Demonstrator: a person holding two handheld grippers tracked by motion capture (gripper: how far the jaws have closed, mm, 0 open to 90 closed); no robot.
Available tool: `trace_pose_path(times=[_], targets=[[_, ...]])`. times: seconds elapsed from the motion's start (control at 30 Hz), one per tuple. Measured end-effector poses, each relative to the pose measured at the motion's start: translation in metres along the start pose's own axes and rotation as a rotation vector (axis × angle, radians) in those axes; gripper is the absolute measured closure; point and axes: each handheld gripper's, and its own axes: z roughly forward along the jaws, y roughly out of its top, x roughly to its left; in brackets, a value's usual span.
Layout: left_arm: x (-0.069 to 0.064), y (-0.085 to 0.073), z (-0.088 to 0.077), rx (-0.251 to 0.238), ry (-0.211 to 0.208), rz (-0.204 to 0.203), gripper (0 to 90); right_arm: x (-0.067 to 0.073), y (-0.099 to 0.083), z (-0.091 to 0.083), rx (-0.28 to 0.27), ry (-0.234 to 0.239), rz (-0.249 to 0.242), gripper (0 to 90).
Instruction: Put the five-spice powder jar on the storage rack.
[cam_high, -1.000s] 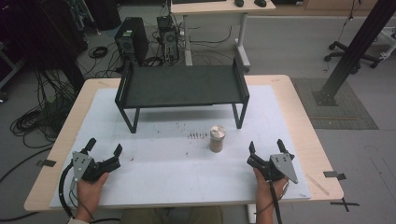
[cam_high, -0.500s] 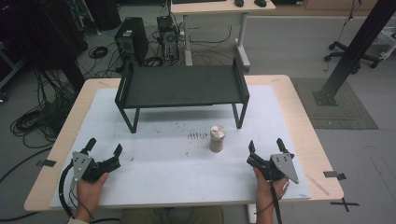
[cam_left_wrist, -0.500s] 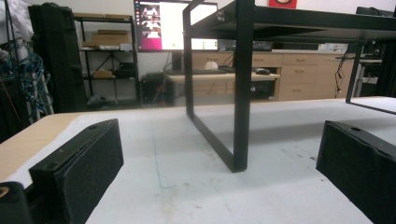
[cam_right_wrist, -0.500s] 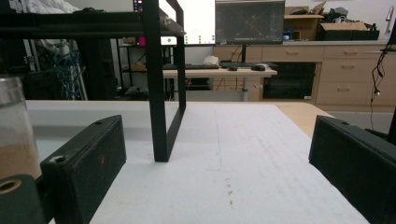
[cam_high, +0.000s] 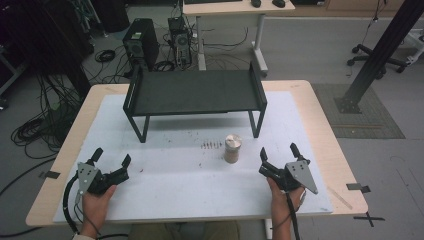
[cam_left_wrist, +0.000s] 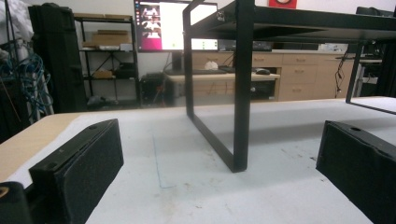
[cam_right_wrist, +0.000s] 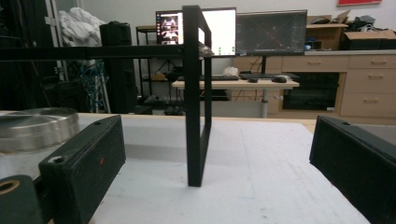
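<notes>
Nothing is shifting since before: left gripper (cam_high: 111, 158) and right gripper (cam_high: 278, 156) are resting jaws apart, flanking the jar (cam_high: 232, 148) before the black rack (cam_high: 195, 92).

A: State the left side.

B: The left hand (cam_high: 94, 202) enters from the bottom edge of the high view and grips the left gripper (cam_high: 110, 158) from behind. Jaws spread wide, nothing between them (the left gripper view confirms the gap).

A: And the right?

B: The right hand (cam_high: 284, 202) holds the right gripper (cam_high: 278, 152) likewise. Jaws wide apart and empty, grey plate on top, cable trailing back along the forearm. Both grippers point away from the person.
</notes>
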Motion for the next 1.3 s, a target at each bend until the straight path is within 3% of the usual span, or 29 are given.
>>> trace_pose_path(times=[0.23, 0.67, 1.3], targets=[[0.000, 0.000, 0.000, 0.000, 0.000, 0.000, 0.9, 0.012, 0.005, 0.001, -0.016, 0.051, 0.007, 3.2], [0.000, 0.000, 0.000, -0.001, 0.000, 0.000, 0.8, 0.050, 0.005, 0.013, -0.006, 0.176, -0.004, 3.2], [0.000, 0.000, 0.000, -0.001, 0.000, -0.001, 0.8, 0.079, -0.005, 0.033, 0.013, 0.226, -0.001, 3.3]])
